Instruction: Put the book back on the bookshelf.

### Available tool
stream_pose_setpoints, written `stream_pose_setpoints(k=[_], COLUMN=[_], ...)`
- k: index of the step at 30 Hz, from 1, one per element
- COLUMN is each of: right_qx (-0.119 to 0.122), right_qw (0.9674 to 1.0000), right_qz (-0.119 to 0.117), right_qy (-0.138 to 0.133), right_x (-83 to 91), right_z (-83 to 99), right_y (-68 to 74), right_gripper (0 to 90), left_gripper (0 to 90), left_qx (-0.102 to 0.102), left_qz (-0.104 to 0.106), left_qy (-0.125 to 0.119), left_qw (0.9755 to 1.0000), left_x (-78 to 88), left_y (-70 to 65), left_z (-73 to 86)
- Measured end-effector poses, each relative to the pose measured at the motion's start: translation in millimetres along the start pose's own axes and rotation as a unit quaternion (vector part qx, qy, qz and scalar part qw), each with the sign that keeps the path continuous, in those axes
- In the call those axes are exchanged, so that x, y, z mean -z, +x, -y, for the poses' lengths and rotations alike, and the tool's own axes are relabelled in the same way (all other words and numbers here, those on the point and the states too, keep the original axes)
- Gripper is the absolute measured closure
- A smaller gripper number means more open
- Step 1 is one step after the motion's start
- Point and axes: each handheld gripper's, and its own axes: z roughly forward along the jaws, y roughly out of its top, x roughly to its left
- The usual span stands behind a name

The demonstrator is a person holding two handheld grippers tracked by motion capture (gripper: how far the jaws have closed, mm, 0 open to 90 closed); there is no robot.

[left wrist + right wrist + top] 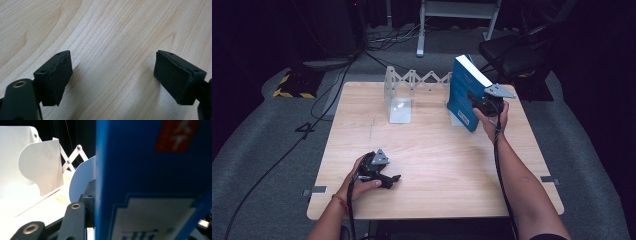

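Note:
A thick blue book [466, 92] stands tilted above the back right of the wooden table [432, 155]. My right gripper [476, 104] is shut on its lower part. In the right gripper view the book [150, 170] is right up close, and one black jaw presses its left face. A white extendable book rack [399, 99] with a scissor link stands at the back centre, just left of the book, and its white plates [42, 170] stand beyond the book's left edge. My left gripper [387, 178] rests near the front left edge, open, with bare wood between its pads [58, 77].
A black chair [512, 50] and a white frame [457, 12] stand on the grey floor behind the table. Cables [327, 95] trail across the floor at the left. Bare wood stretches between the two hands.

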Motion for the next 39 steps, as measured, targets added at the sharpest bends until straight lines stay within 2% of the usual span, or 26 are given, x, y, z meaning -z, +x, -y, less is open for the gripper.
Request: stream_pose_setpoints(k=[2, 6, 11, 15, 20, 24, 27, 32, 39], right_qx=[0.005, -0.002, -0.002, 0.004, -0.015, -0.022, -0.016, -0.024, -0.022], right_qw=[1.0, 0.9998, 0.9994, 0.9995, 0.9993, 0.9993, 0.9994, 0.9995, 0.9997], right_qz=[-0.004, -0.017, -0.034, -0.029, -0.034, -0.029, -0.028, -0.019, -0.011], right_qy=[0.003, 0.0, 0.005, 0.009, -0.001, -0.01, -0.007, -0.006, -0.008], right_x=[1.7, 10.4, 24.2, 32.8, 39.7, 41.6, 40.5, 36.2, 30.6], right_z=[-0.1, 2.0, 13.1, 25.3, 38.9, 43.0, 41.6, 40.0, 39.0], right_y=[-0.7, -2.8, -4.6, -2.7, -7.3, -6.0, -5.4, -3.9, 0.7], right_gripper=[59.0, 56.7, 57.0, 57.4, 61.0, 61.8, 62.0, 62.2, 62.2], left_gripper=[15.9, 15.9, 15.9, 15.9, 15.9, 15.9, 15.9, 15.8, 15.6], left_qx=[0.0, 0.001, 0.002, 0.002, 0.002, 0.002, 0.002, 0.0, 0.001], left_qz=[0.0, 0.0, -0.002, -0.002, -0.002, -0.002, -0.002, 0.001, 0.002], left_qy=[0.0, 0.0, 0.0, 0.0, 0.0, 0.0, 0.0, -0.001, -0.001], left_qw=[1.0, 1.0, 1.0, 1.0, 1.0, 1.0, 1.0, 1.0, 1.0], left_x=[0.0, 0.0, 0.0, 0.0, 0.0, 0.0, 0.0, -0.5, -1.0], left_y=[-0.1, -0.3, -0.6, -0.7, -0.7, -0.8, -0.7, -0.2, -0.2], left_z=[0.0, 0.1, 0.0, 0.0, 0.1, 0.1, 0.0, -0.5, -0.9])
